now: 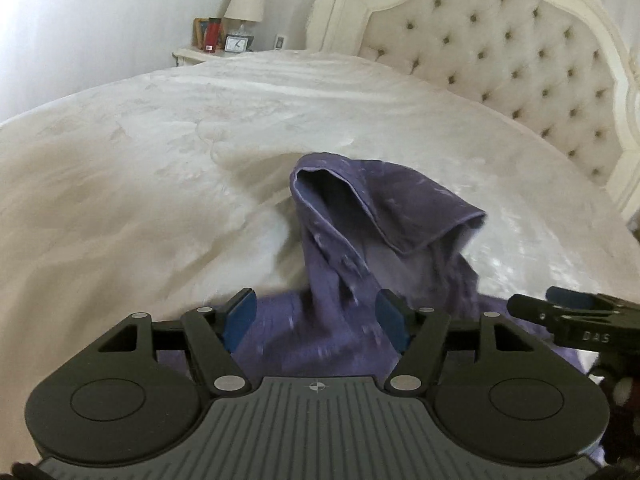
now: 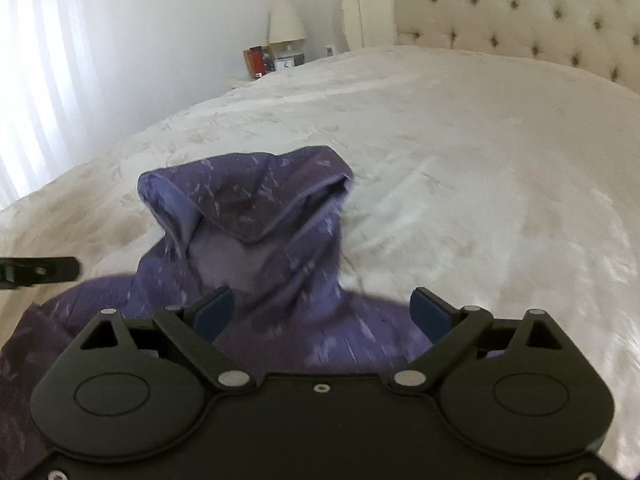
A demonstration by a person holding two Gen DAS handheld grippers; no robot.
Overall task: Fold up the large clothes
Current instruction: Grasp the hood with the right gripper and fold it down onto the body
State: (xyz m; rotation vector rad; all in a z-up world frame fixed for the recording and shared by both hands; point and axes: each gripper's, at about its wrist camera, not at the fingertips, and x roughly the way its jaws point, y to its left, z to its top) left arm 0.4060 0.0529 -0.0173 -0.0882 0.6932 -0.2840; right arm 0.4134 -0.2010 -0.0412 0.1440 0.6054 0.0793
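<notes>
A purple patterned garment (image 1: 384, 208) lies on the cream bedspread (image 1: 160, 140), with one end heaped up and folded over in front of both grippers. In the left wrist view my left gripper (image 1: 316, 318) hangs just above the near part of the cloth. Its blue pads (image 1: 240, 316) stand apart and do not press on the fabric. In the right wrist view the garment (image 2: 248, 208) rises ahead of my right gripper (image 2: 322, 314), whose jaws are spread wide with cloth beneath them, not pinched. The right gripper's tip (image 1: 568, 312) shows at the left view's right edge.
A tufted cream headboard (image 1: 520, 48) bounds the bed on the far right. A nightstand (image 1: 200, 54) with a lamp (image 1: 246, 0), a clock and a red bottle stands at the far left corner. A white curtain (image 2: 48, 80) hangs on the left.
</notes>
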